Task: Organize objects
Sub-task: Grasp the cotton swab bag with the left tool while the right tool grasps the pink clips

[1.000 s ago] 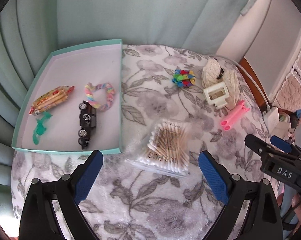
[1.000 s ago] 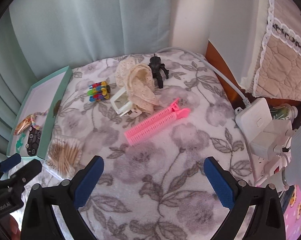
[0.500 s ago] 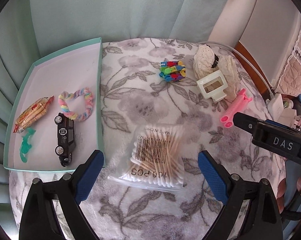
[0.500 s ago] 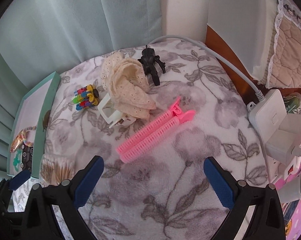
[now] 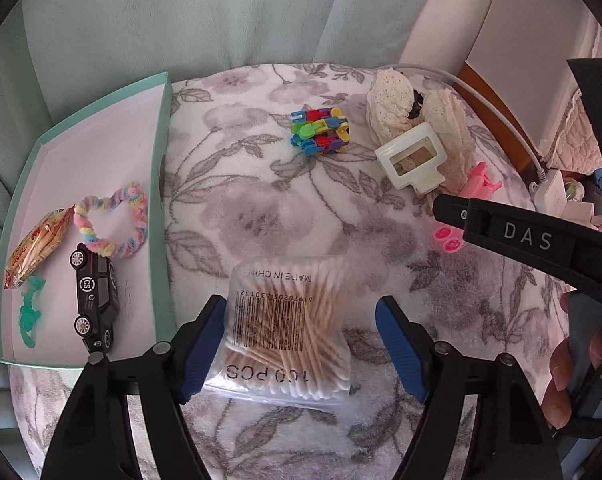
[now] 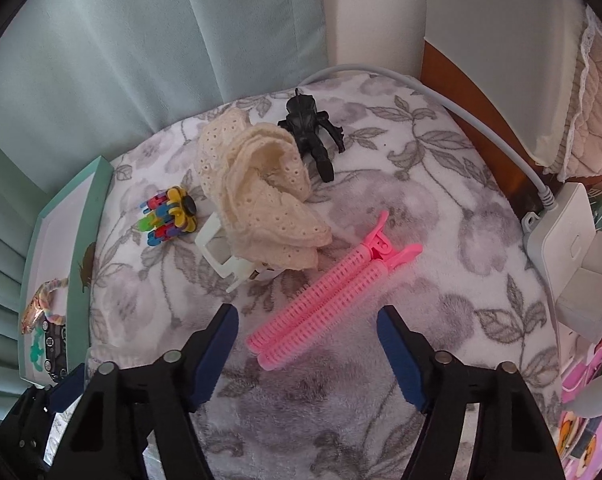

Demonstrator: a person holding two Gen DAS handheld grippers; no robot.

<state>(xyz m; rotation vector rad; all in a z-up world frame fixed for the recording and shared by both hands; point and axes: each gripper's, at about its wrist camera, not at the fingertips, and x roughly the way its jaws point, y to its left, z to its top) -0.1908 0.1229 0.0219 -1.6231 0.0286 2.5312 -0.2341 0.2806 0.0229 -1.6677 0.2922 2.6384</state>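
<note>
- The left gripper (image 5: 301, 344) is hanging wide open over a bag of cotton swabs (image 5: 287, 332), one blue finger (image 5: 205, 344) touching or nearly touching the bag's left edge, the other standing clear of the right edge; nothing is gripped yet.
- The bag is lying flat on the flowered blanket (image 5: 261, 216), just beside the green tray (image 5: 159, 216), probably because that tray is collecting the loose items.
- Inside the tray a toy car (image 5: 95, 302), a pastel braided ring (image 5: 113, 220), a snack packet (image 5: 37, 248) and a small green piece (image 5: 29, 316) are already lying together.
- The right gripper (image 6: 307, 354) is likewise spread open and empty, its fingers framing the near end of a pink hair clip (image 6: 333, 288), apparently lining up a pick.
- A colourful block toy (image 6: 169, 216), a cream lace cloth (image 6: 261, 200), a white plastic frame (image 6: 221, 252) and a black figurine (image 6: 311, 128) are waiting on the blanket, still unsorted.
</note>
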